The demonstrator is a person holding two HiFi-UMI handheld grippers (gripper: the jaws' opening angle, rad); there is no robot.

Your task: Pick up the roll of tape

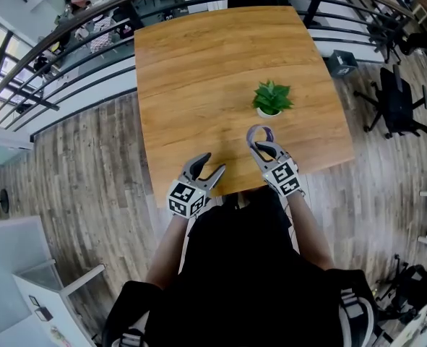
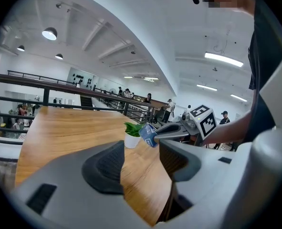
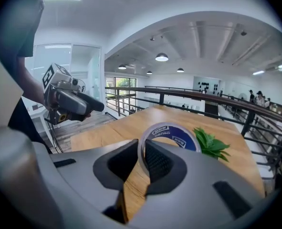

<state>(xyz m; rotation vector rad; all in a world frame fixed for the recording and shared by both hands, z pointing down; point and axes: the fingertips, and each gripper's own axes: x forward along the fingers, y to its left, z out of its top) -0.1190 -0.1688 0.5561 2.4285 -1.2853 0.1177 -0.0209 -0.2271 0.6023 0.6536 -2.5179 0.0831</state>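
The roll of tape (image 3: 172,133), a clear ring with a blue printed core, hangs above the wooden table (image 1: 199,71), pinched through its wall by my right gripper (image 3: 141,156). From the head view the tape roll (image 1: 260,133) sticks out past that right gripper (image 1: 262,147), just in front of the small potted plant (image 1: 272,98). My left gripper (image 1: 207,166) hovers at the table's near edge with its jaws apart and nothing between them. The left gripper view shows the tape roll (image 2: 149,134) held by the other gripper near the plant (image 2: 133,133).
A dark metal railing (image 1: 90,56) runs round the table's far and left sides. Office chairs (image 1: 397,100) stand on the wood floor to the right. A white cabinet (image 1: 25,280) sits at the lower left. The person's dark torso fills the bottom of the head view.
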